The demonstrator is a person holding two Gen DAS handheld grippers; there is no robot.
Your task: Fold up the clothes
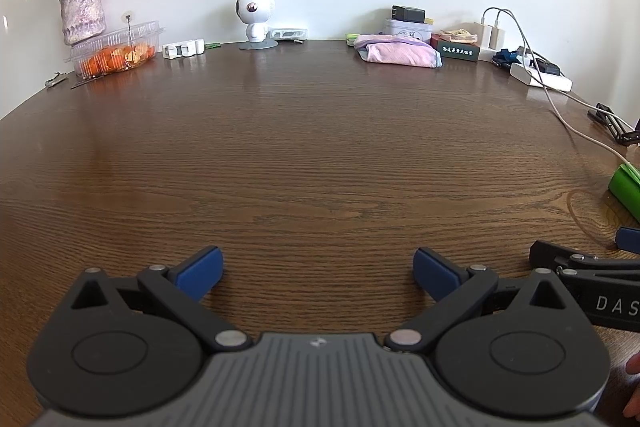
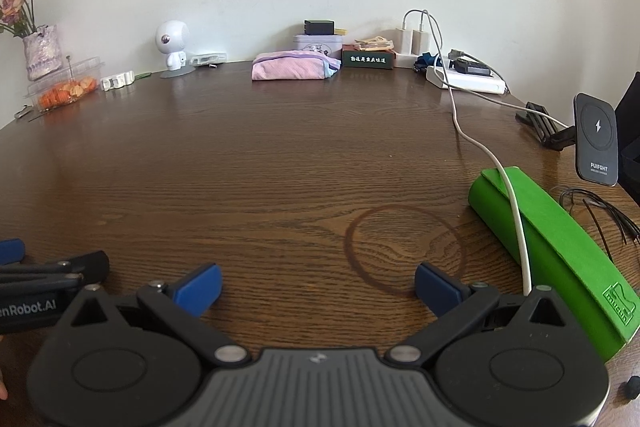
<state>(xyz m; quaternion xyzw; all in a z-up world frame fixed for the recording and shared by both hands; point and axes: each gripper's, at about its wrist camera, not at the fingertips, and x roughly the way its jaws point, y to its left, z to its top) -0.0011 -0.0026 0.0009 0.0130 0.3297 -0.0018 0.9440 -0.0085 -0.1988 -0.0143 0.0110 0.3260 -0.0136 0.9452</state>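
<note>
We hold the left gripper (image 1: pixel 318 273) and right gripper (image 2: pixel 318 287) over the tabletop's (image 1: pixel 300 147) near edge, jaws spread, empty. Folded pink clothes (image 1: pixel 400 53) lie at the far edge, well apart. Right view alone shows a phone charger stand (image 2: pixel 597 139); green case (image 2: pixel 552 251) and white cable (image 2: pixel 516 211) nearby.

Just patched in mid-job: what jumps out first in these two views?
Both tongs, left and right, hang open and empty over a bare stretch of the brown table. The only cloth is a folded pink bundle at the far edge by the wall. A bright green case with a white cable across it lies beside the right tongs.
</note>
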